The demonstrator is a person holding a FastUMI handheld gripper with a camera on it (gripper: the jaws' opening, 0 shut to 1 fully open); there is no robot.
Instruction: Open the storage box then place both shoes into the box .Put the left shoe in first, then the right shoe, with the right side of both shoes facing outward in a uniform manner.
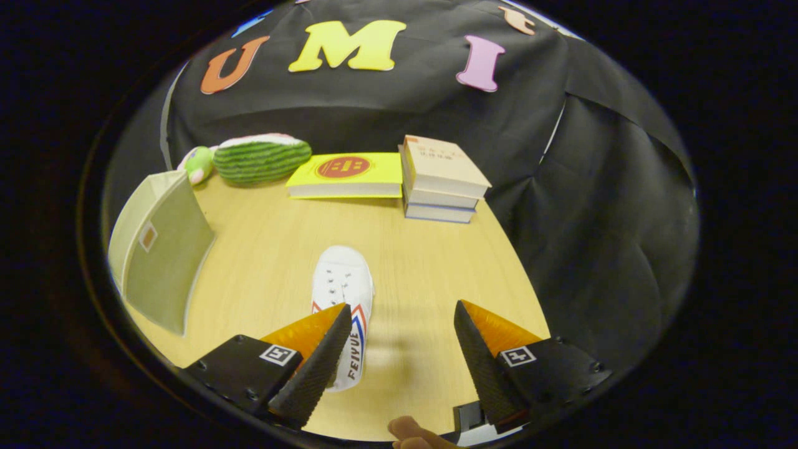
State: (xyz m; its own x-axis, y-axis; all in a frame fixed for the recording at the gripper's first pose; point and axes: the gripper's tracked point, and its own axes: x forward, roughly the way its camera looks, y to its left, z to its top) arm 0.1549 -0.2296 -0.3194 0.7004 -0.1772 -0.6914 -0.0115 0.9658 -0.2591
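A white shoe (344, 299) lies on the wooden table (430, 262), toe pointing away, partly hidden behind the left finger (312, 368). The gripper (402, 349) hangs above the table with its fingers spread wide, holding nothing; bare tabletop shows between them. Well to the left of the shoe stands the beige storage box (165, 249). Beyond, along the far edge, sit a watermelon-striped plush toy (262, 159), a flat yellow book (349, 176) and a stack of books (439, 179). A fingertip (411, 431) shows below the gripper.
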